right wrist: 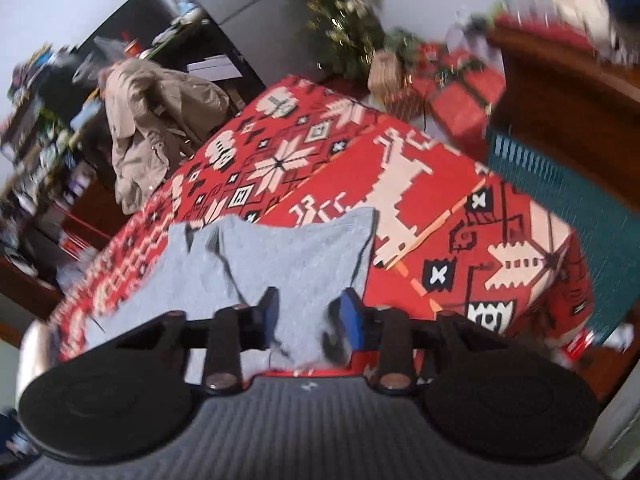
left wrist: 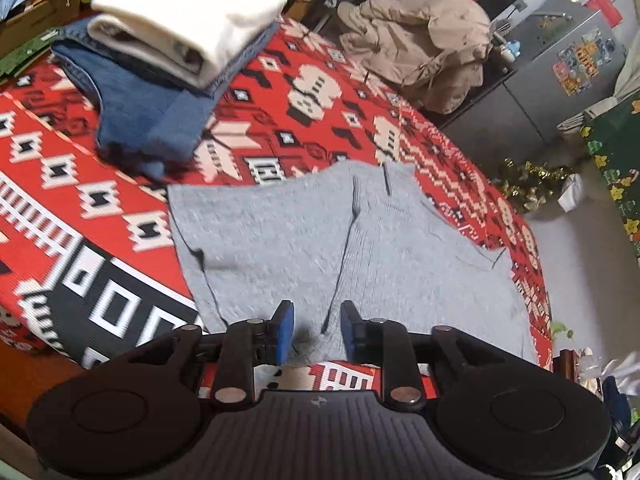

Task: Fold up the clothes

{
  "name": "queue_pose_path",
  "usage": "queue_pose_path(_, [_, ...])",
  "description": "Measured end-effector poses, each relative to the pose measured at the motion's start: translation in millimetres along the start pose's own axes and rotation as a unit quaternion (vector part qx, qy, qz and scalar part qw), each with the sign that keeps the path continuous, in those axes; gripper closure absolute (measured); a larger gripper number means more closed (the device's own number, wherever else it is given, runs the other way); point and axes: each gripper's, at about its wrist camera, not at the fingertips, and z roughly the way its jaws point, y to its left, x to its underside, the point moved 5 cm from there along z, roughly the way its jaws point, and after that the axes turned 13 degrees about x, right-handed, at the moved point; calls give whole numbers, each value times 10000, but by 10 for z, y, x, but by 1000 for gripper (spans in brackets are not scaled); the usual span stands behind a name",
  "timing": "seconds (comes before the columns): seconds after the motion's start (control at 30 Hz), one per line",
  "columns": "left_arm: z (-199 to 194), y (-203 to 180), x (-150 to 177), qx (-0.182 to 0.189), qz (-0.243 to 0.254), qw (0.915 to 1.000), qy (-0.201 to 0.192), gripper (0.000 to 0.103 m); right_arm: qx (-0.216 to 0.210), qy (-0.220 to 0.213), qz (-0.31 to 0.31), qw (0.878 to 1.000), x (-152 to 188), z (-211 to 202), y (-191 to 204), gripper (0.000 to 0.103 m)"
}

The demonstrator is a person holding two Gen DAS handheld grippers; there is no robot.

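Note:
A grey garment lies spread flat on the red patterned bed cover, dark seams running across it. My left gripper hovers over its near edge, blue pads apart, nothing pinched. In the right wrist view the same grey garment reaches under my right gripper. Cloth shows in the gap between the pads, which stand apart from each other without pressing it. A folded white piece sits on folded blue denim at the far left of the bed.
A beige jacket hangs past the bed's far side, with a grey fridge to its right. A teal slatted basket stands by the bed's right corner, red gift boxes behind it. The red cover is bare right of the garment.

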Motion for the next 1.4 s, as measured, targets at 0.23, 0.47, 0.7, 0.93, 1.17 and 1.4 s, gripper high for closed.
queue_pose_path(0.23, [79,-65,3,-179,17,9998,44,72,-237,584,278,9976,3,411,-84,74])
queue_pose_path(0.47, [127,-119,-40,-281,67,9996,67,72,-224,659,333,9970,42,597,-66,103])
queue_pose_path(0.7, [121,-146,-32,-327,189,9993,78,72,-17,379,315,9988,69,375,-173,103])
queue_pose_path(0.93, [129,-138,12,-384,300,9988,106,72,450,230,-338,9982,131,415,-14,102])
queue_pose_path(1.17, [105,-76,34,-475,357,9982,101,72,1353,-149,-1886,9726,262,319,334,89])
queue_pose_path(1.4, [45,-86,35,-430,618,9971,93,72,1446,-360,-1988,9687,216,94,310,78])
